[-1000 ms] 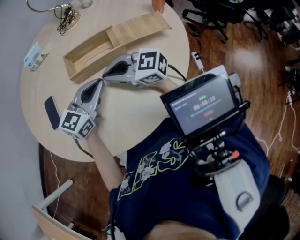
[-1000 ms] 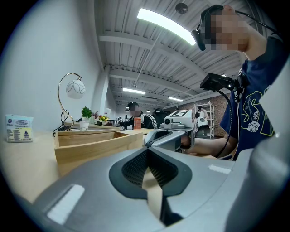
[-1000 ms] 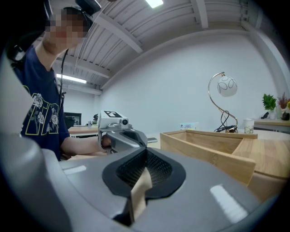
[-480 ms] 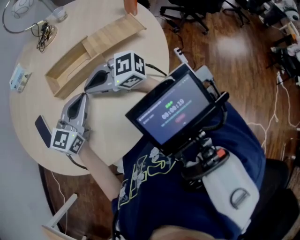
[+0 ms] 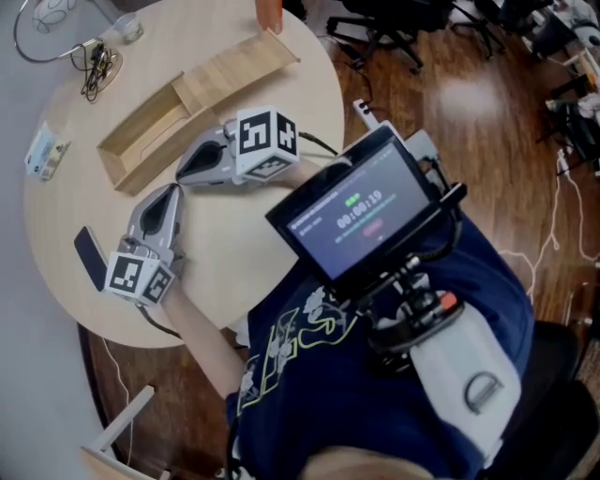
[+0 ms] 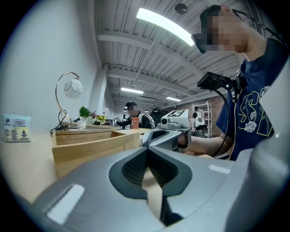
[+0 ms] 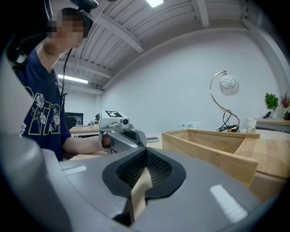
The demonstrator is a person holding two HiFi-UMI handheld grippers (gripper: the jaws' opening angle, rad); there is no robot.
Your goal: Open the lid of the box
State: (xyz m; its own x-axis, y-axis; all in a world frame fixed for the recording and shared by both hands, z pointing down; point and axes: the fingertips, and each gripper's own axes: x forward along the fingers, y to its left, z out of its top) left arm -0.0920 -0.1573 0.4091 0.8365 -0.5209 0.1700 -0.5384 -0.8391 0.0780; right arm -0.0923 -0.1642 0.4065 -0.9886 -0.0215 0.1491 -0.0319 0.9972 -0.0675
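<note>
A long wooden box (image 5: 141, 141) lies on the round table (image 5: 234, 253). Its sliding lid (image 5: 239, 64) is drawn out toward the far right, so the left part of the box stands open and shows nothing inside. My left gripper (image 5: 172, 190) rests on the table just in front of the box, shut and holding nothing. My right gripper (image 5: 182, 173) lies beside it, tip close to the left one, also shut and empty. The left gripper view shows the box (image 6: 90, 142) and the right gripper (image 6: 170, 133). The right gripper view shows the box (image 7: 213, 145) and the left gripper (image 7: 120, 136).
A dark phone (image 5: 89, 258) lies at the table's left edge and a small packet (image 5: 45, 150) further back. A lamp base with cables (image 5: 94, 56), a cup (image 5: 127, 28) and an orange object (image 5: 269, 14) stand at the far rim. A screen (image 5: 361, 211) hangs at the person's chest.
The head camera's view has shifted a little. Both grippers and the box keep their places on the table.
</note>
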